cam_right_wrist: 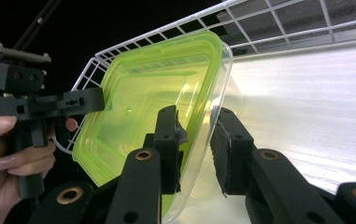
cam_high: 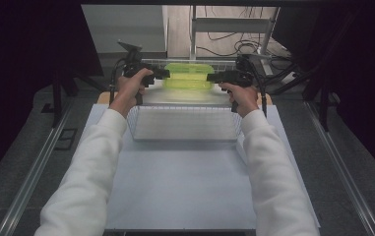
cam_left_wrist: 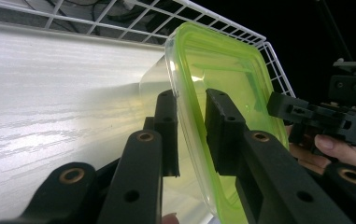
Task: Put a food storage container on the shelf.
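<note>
A clear plastic container with a yellow-green lid [cam_high: 189, 76] hangs over the far end of a wire basket [cam_high: 182, 106], held between both grippers. My left gripper [cam_high: 167, 73] grips its left rim and my right gripper [cam_high: 209, 77] its right rim. In the left gripper view the jaws [cam_left_wrist: 192, 126] close on the lid's edge [cam_left_wrist: 222, 70], one on the lid and one on the clear wall. The right gripper view shows the jaws [cam_right_wrist: 196, 140] clamping the opposite rim of the container [cam_right_wrist: 152, 88], with the other gripper [cam_right_wrist: 49, 105] beyond it.
The basket stands at the far end of a white sheet [cam_high: 185, 182] that covers the table. Its wire wall [cam_left_wrist: 119, 23] rises just behind the container. Cables and a metal frame [cam_high: 234, 24] lie on the floor beyond, and rails [cam_high: 37, 167] run along both table sides.
</note>
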Tool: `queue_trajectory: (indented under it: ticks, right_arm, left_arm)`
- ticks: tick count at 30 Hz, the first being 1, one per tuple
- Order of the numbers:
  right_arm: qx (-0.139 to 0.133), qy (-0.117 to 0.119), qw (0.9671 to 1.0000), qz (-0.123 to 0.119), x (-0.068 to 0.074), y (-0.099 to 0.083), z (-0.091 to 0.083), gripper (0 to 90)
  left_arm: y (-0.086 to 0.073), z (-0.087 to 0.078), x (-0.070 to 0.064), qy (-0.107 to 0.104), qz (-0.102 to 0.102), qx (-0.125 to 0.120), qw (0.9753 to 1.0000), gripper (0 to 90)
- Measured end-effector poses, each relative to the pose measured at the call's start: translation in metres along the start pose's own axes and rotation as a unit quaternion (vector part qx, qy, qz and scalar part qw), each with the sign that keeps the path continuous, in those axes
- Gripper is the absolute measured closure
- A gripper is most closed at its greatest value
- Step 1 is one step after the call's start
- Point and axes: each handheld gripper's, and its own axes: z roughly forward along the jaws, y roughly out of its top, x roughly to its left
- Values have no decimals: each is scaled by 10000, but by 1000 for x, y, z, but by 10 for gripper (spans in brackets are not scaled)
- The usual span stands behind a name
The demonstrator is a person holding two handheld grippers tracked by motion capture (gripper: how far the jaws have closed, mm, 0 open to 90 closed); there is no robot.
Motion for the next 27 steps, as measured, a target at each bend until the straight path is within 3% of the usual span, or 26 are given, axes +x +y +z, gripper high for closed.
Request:
queue_trajectory:
  ticks: [3, 11, 14, 18, 22, 27]
  right_arm:
    - [-33, 28, 9999, 122, -2, 0, 1, 716]
    - [-91, 18, 9998, 148, -2, -1, 1, 707]
    - [-141, 31, 9998, 141, -4, -2, 2, 666]
    - [-233, 58, 9997, 88, -3, -3, 3, 578]
    - [-304, 43, 9995, 40, 1, -4, 2, 494]
    - [-494, -170, 9986, -102, 10, -6, -6, 456]
  left_arm:
    - [-1, 1, 3, -75, -29, -51, 10000, 744]
    - [-4, 4, 6, -108, -12, -132, 9999, 699]
    - [-4, 6, 8, -68, 25, -128, 9999, 632]
    - [-5, 7, 8, -24, 154, -153, 9998, 478]
    - [-7, 3, 3, -21, 399, -300, 9988, 398]
    - [-8, -9, -3, 87, 737, -444, 9963, 335]
